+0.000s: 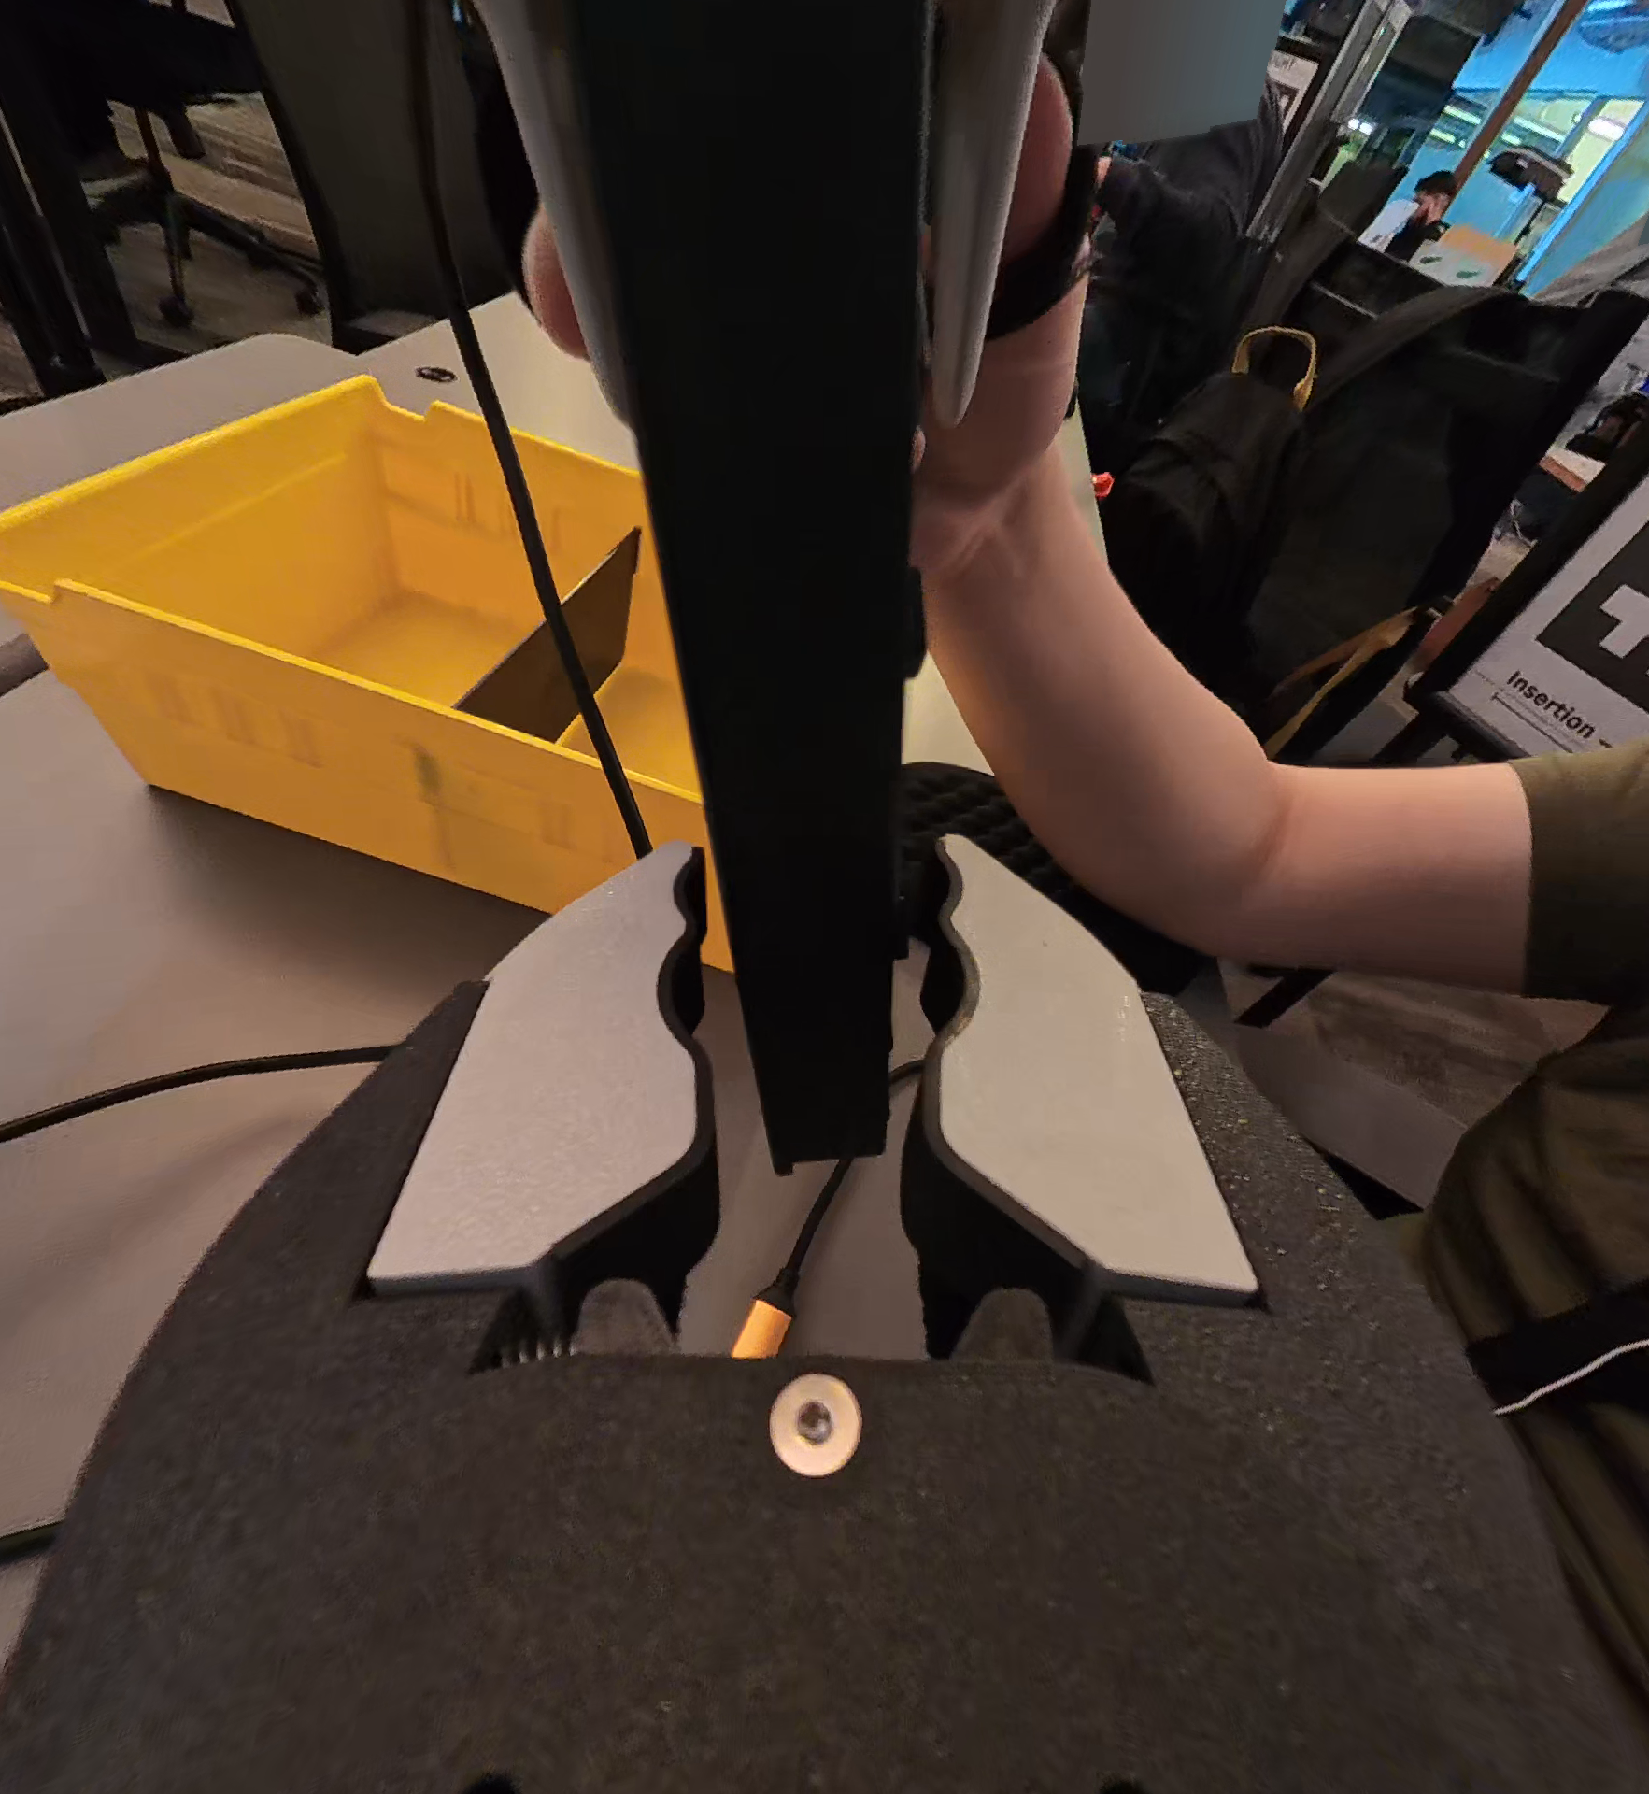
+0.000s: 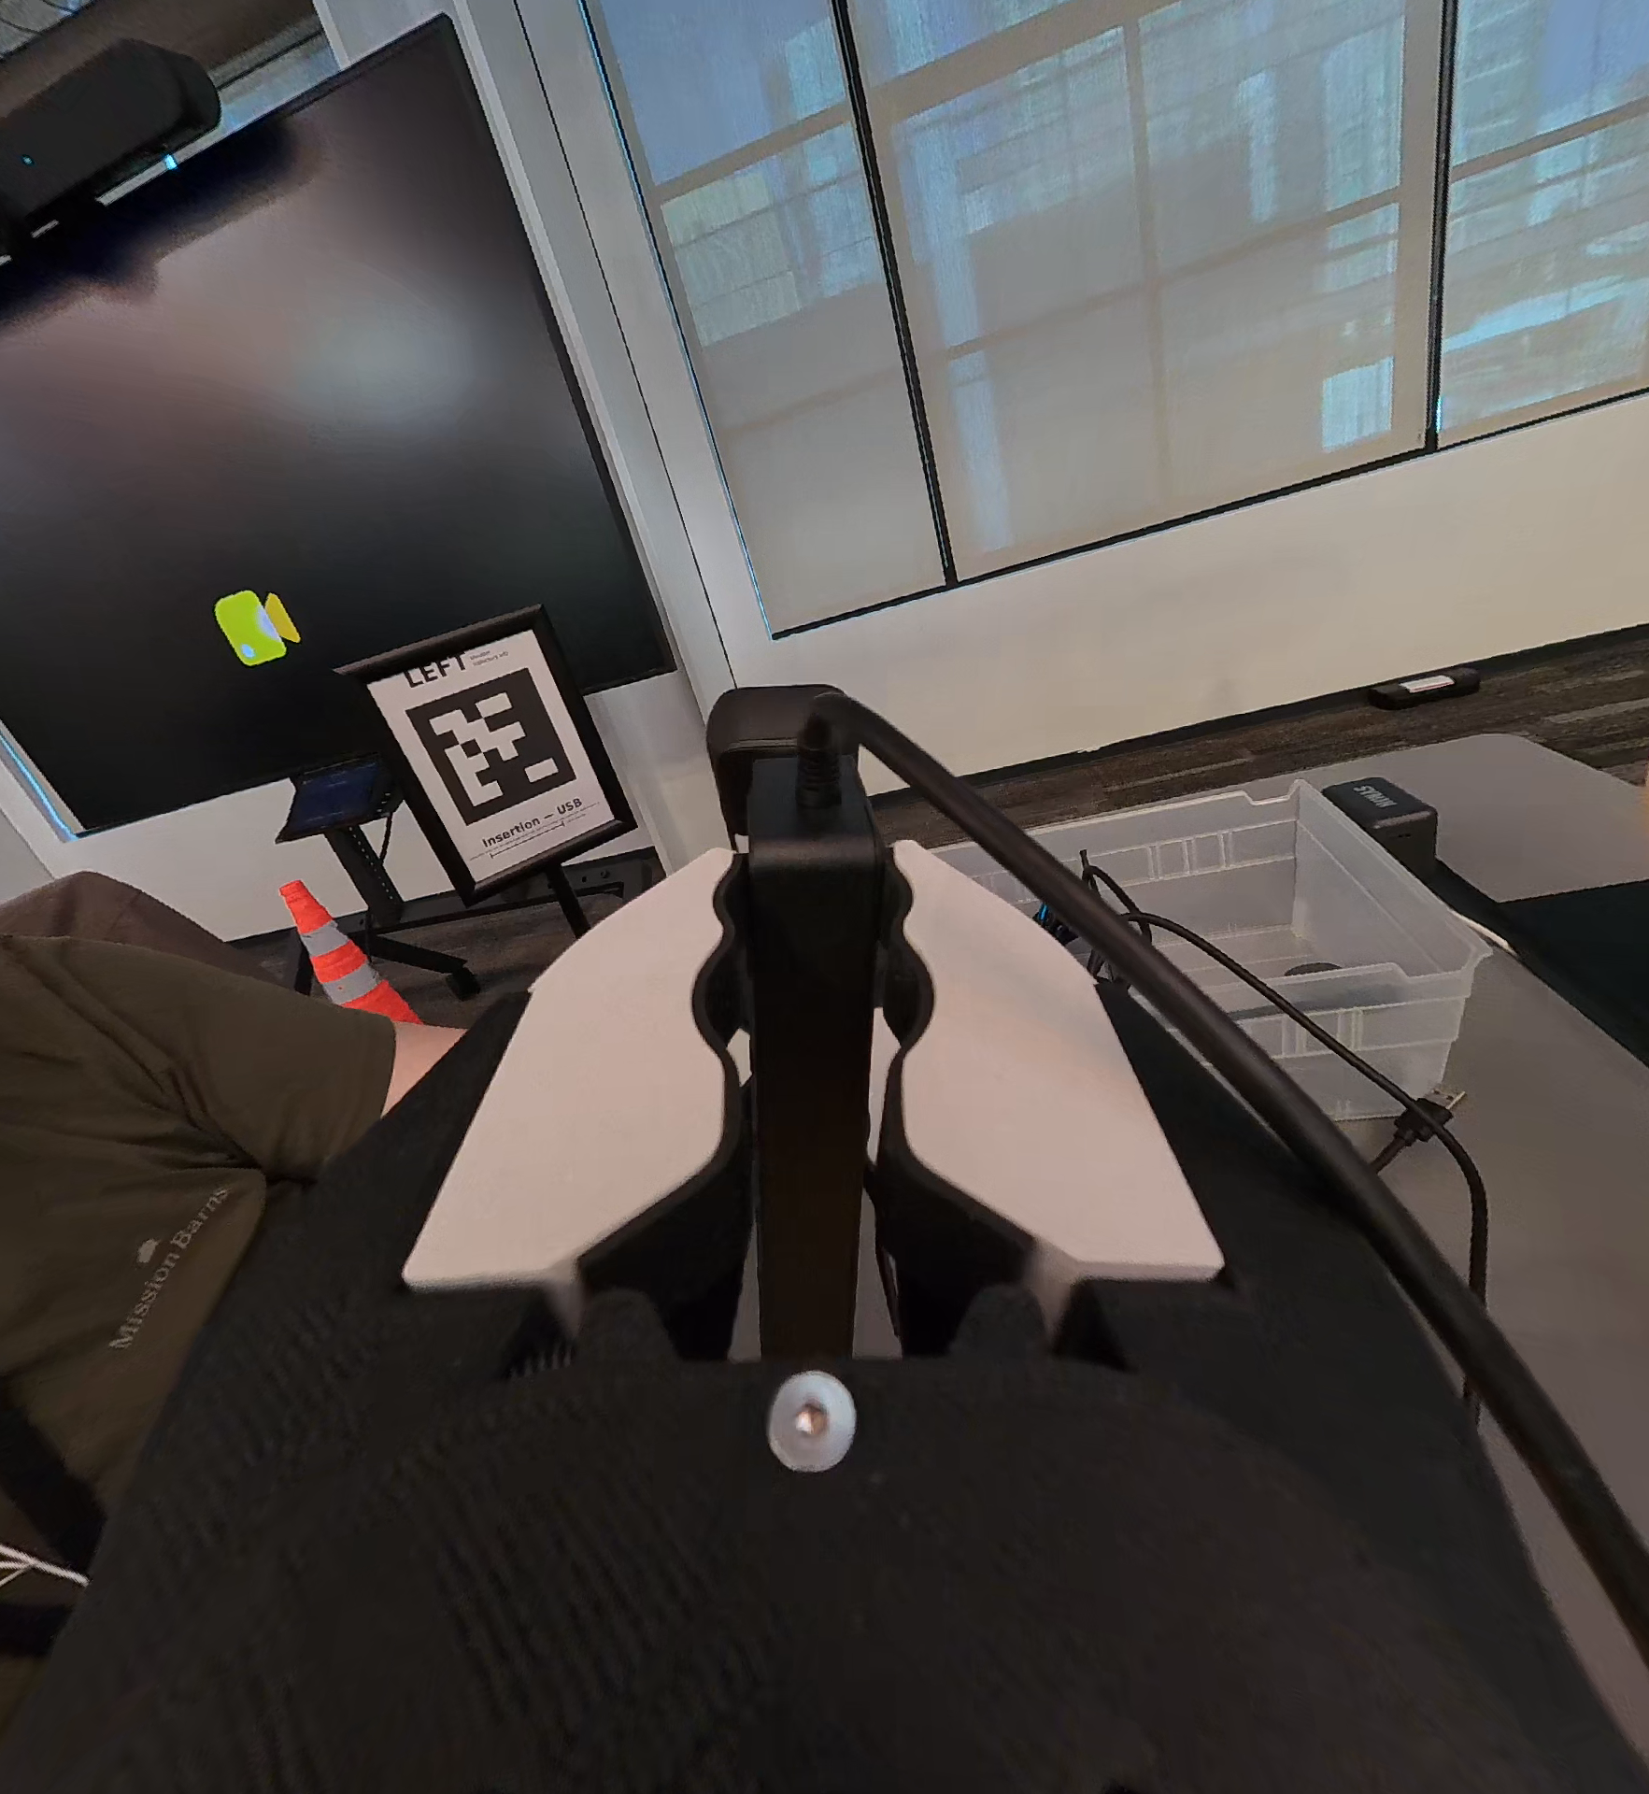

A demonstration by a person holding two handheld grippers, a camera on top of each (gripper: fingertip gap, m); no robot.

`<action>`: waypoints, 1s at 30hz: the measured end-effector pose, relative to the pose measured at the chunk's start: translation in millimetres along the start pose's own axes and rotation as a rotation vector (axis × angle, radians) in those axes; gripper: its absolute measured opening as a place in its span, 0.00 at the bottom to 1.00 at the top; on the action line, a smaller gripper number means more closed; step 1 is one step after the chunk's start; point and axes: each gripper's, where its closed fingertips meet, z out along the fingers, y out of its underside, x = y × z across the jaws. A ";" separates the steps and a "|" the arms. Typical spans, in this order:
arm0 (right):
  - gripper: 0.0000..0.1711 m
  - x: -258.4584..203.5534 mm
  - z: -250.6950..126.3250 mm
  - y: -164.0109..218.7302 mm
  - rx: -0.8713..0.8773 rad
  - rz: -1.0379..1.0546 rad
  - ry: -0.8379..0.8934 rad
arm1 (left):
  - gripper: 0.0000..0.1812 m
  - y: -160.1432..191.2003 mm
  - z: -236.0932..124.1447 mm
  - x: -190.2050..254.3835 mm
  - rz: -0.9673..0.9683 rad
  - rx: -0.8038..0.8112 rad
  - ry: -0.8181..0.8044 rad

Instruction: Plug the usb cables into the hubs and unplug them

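Clutter rings the grey table (image 1: 170, 971): a yellow bin (image 1: 315, 621) with a black divider to the left, a clear plastic bin (image 2: 1286, 932) to the right. The right gripper (image 2: 806, 893) is clamped on a long black USB hub (image 2: 810, 1019), its thick cable (image 2: 1189, 1010) arcing off one end. The left gripper (image 1: 815, 874) has its fingers apart around the hub's other end, and an orange-tipped USB cable (image 1: 770, 1311) lies on the table below.
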 end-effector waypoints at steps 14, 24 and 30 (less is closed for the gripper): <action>0.15 -0.2 -4.2 -7.0 0.037 -0.037 0.008 | 0.15 6.7 12.2 -7.8 -0.007 -0.041 -0.029; 0.26 -33.5 -48.0 -43.5 0.029 -0.218 0.215 | 0.14 -29.7 -5.7 -24.3 -0.016 0.164 -0.023; 0.19 -79.5 -41.7 -8.3 -0.009 -0.307 0.384 | 0.14 -53.0 -32.9 -74.4 0.094 0.153 -0.276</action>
